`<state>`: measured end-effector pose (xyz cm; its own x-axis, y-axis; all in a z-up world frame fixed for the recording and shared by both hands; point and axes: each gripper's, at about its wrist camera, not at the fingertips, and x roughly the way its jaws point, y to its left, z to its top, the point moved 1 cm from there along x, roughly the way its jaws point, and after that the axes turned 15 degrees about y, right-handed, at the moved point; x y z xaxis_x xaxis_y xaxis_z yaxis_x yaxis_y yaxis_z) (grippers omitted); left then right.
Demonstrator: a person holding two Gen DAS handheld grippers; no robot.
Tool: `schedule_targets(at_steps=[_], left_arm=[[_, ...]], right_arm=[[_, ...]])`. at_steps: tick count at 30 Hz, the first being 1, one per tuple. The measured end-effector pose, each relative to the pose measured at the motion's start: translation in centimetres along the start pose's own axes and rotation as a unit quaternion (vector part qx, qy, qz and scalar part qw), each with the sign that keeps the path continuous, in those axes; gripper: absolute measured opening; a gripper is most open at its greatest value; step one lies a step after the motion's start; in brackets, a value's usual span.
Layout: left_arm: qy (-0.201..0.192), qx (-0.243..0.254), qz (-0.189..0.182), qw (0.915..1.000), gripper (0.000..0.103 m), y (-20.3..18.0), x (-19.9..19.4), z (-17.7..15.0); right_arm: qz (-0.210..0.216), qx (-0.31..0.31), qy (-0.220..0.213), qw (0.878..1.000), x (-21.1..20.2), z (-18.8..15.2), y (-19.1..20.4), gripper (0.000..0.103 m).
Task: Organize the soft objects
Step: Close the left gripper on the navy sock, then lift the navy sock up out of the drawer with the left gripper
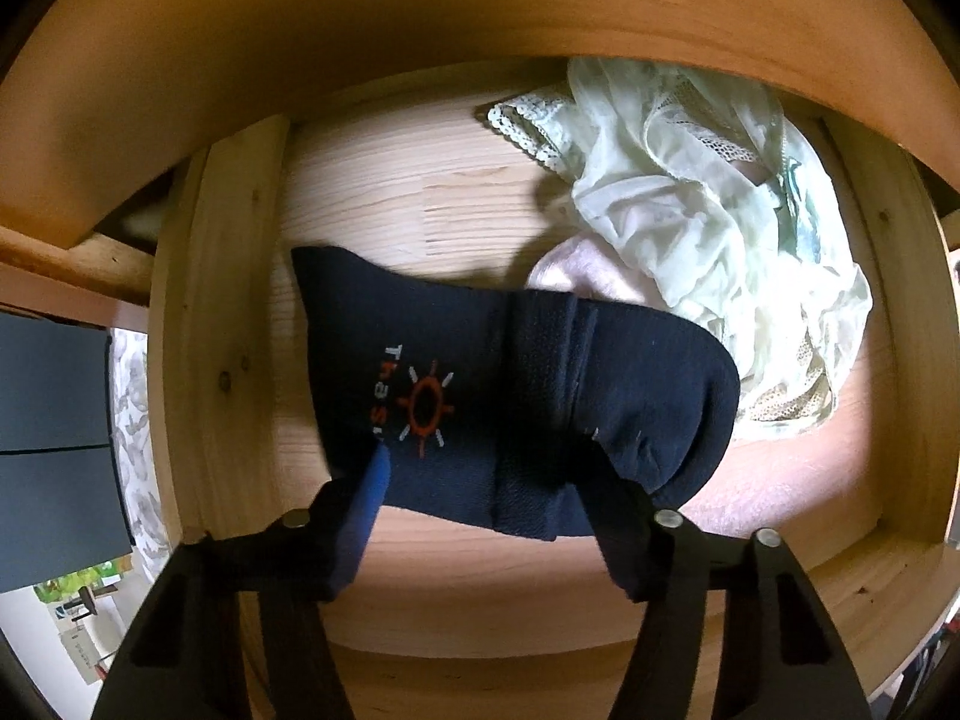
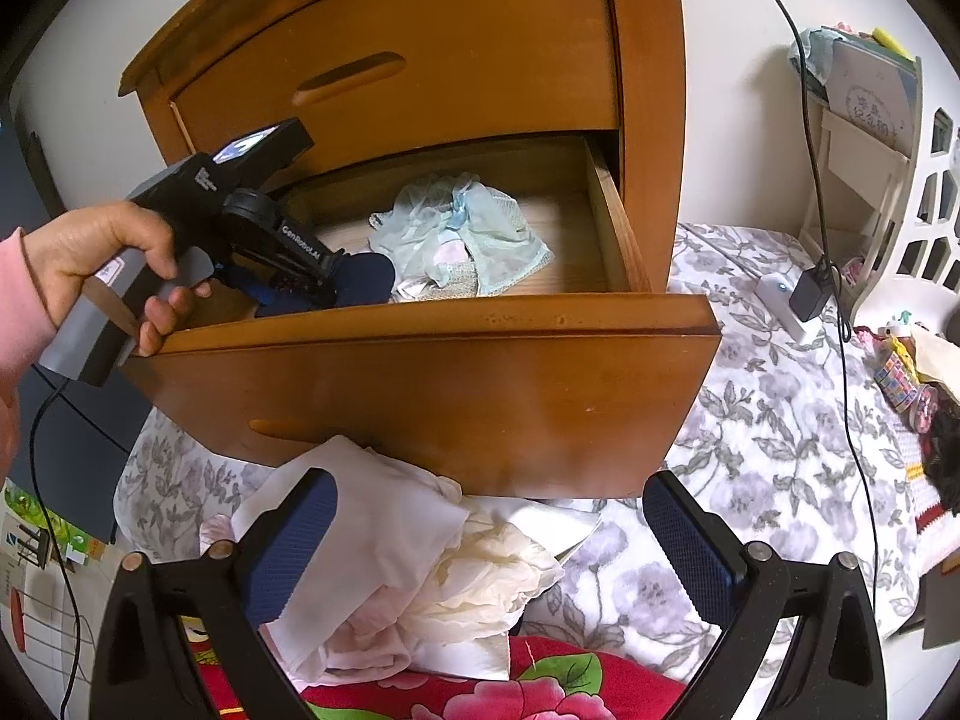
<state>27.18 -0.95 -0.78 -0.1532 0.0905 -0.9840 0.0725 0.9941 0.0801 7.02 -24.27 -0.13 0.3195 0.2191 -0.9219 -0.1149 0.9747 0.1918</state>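
Observation:
A navy sock (image 1: 480, 372) with an orange sun logo lies on the floor of the open wooden drawer (image 1: 222, 324). My left gripper (image 1: 498, 480) points straight down onto it. Both fingers touch the sock, which spreads past them on either side and bunches in the middle. In the right wrist view a hand holds that left gripper (image 2: 312, 288) inside the drawer (image 2: 420, 384), with the sock (image 2: 366, 279) at its tip. My right gripper (image 2: 489, 516) hangs open in front of the drawer, nothing between its blue pads (image 2: 690, 540). A pile of white and cream garments (image 2: 432, 570) lies beneath it.
Pale green lacy garments (image 1: 690, 198) and a pink cloth (image 1: 576, 276) fill the drawer's far right side. The drawer above (image 2: 390, 48) is closed. The floral bedsheet (image 2: 780, 420), a red flowered cloth (image 2: 540, 684), a charger with cable (image 2: 810, 294) and a white basket (image 2: 912, 192) lie around.

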Motion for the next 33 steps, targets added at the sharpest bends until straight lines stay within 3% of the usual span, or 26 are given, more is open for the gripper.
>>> schedule_targets(at_steps=[5,10,22,33], left_arm=[[-0.004,0.003,-0.024,0.9997,0.052,1.1,0.4,0.0],[-0.011,0.004,-0.042,0.999,0.036,2.3,0.2,-0.4],[-0.033,-0.019,-0.088,0.9953,0.014,5.7,0.4,-2.4],[-0.071,-0.046,-0.086,0.9926,0.01,8.9,-0.6,-6.0]], right_arm=[[0.0,0.002,0.0,1.0,0.0,0.0,0.0,0.103],[0.0,0.002,0.0,1.0,-0.1,-0.1,-0.1,0.103],[-0.005,0.002,-0.001,1.0,-0.6,-0.4,-0.1,0.103],[-0.007,-0.003,-0.002,1.0,-1.1,-0.5,0.2,0.103]])
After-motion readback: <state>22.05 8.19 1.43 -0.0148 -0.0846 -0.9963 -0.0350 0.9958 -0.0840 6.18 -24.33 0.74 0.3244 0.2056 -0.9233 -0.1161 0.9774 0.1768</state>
